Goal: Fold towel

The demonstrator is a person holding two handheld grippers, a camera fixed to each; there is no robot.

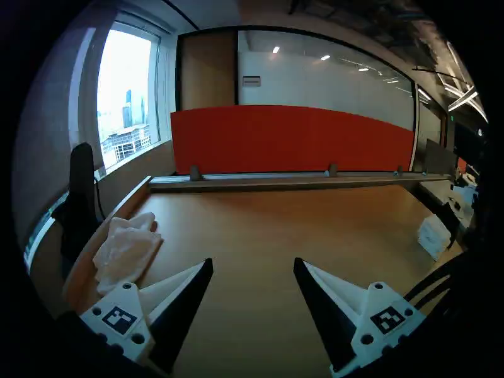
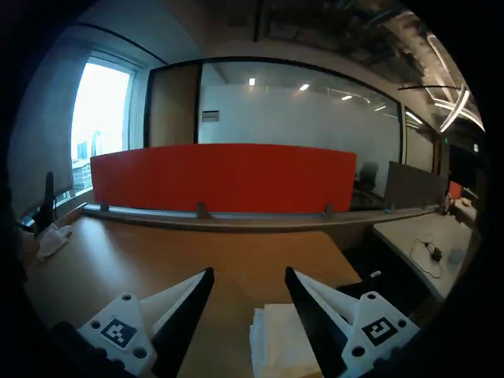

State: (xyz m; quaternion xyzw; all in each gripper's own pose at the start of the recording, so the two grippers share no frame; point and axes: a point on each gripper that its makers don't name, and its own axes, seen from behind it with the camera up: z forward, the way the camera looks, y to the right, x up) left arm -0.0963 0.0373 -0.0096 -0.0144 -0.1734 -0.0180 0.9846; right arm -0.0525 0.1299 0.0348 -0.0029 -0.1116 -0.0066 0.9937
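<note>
Wooden desk (image 1: 264,227), crumpled towel (image 1: 126,249), folded towels (image 2: 283,340)

Wood desk (image 1: 277,227), red partition (image 1: 290,138), bright window (image 1: 123,101) w/ city view

Wht towel (image 1: 126,249) crumpled at desk (image 1: 264,227) edge; folded stack (image 2: 283,340) flat.

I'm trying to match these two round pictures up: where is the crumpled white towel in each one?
Left gripper view: the crumpled white towel lies at the left, near the side edge of the wooden desk.
Right gripper view: it sits small at the far left, on the same desk.
Shared landmark: the red divider panel along the desk's back.
</note>
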